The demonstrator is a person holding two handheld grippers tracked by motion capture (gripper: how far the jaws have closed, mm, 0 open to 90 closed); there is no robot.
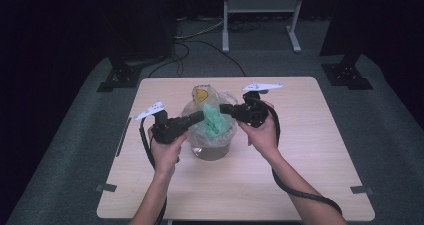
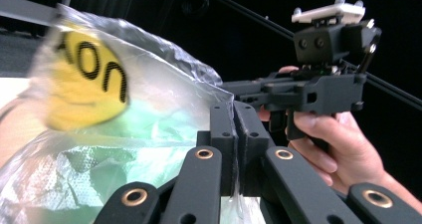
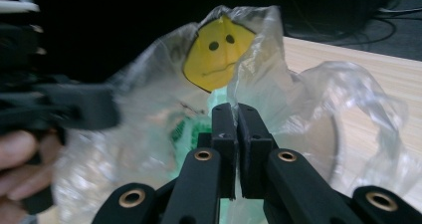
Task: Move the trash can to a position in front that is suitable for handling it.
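A clear plastic bag (image 1: 220, 137) with a yellow smiley face (image 1: 201, 94) stands in the middle of the wooden table (image 1: 300, 160). Something green (image 1: 214, 121) lies inside it. My left gripper (image 1: 201, 117) reaches in from the left, its jaws shut on the bag's film (image 2: 149, 84) at the top edge. From the right, my right gripper (image 1: 223, 108) has its jaws pressed together on the bag's rim (image 3: 259, 59) just below the smiley face (image 3: 216, 52). In the left gripper view, the right gripper (image 2: 226, 87) shows beyond my own jaws, held in a hand (image 2: 343, 149).
A white frame stand (image 1: 260, 5) is on the floor behind the table. Black stand feet (image 1: 120, 77) (image 1: 347, 74) sit at the far corners, and cables (image 1: 200, 40) run across the carpet. Bare tabletop lies around the bag.
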